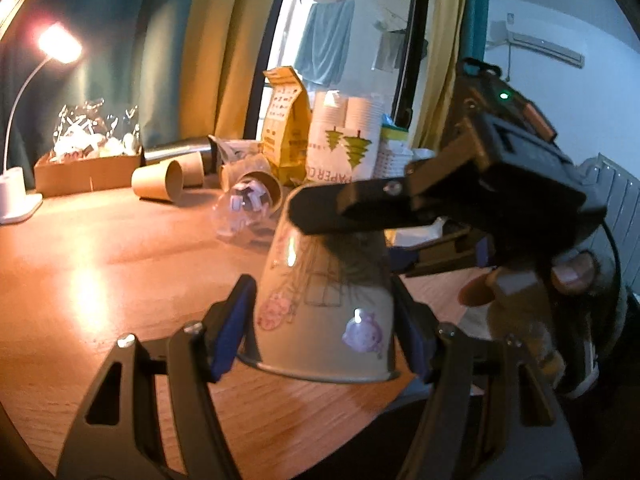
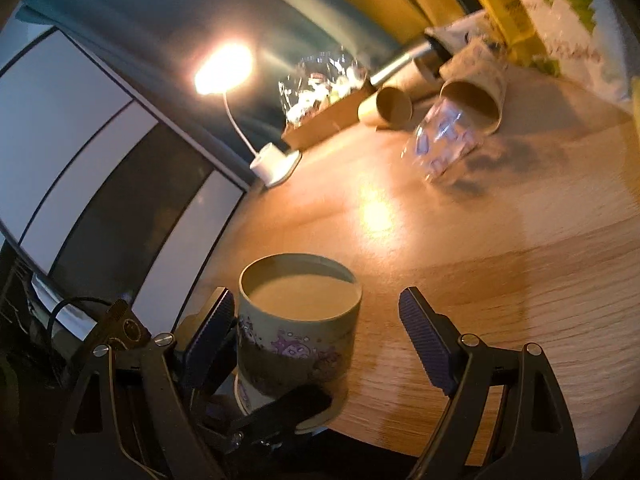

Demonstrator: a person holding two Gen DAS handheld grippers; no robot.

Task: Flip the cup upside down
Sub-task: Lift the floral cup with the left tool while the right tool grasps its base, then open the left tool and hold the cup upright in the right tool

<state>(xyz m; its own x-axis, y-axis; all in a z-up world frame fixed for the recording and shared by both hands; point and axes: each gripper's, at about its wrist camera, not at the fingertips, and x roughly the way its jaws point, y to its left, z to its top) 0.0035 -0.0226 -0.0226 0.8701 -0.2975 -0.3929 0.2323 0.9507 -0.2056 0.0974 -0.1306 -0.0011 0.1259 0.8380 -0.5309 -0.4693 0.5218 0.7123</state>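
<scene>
Standing mouth-down near the table (image 1: 120, 272) edge, low and central in both frames, the cup (image 1: 328, 312) is seen with its long axis upright. It is bracketed by the left gripper (image 1: 324, 328), whose pads appear clamped on it. From the right, the right gripper (image 2: 316, 332) is spread wide, one pad beside the base. One decorated cup is counted; two grippers.

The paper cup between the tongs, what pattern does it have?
Pale cup with pink and purple cartoon figures; left wrist view shows it best.
</scene>
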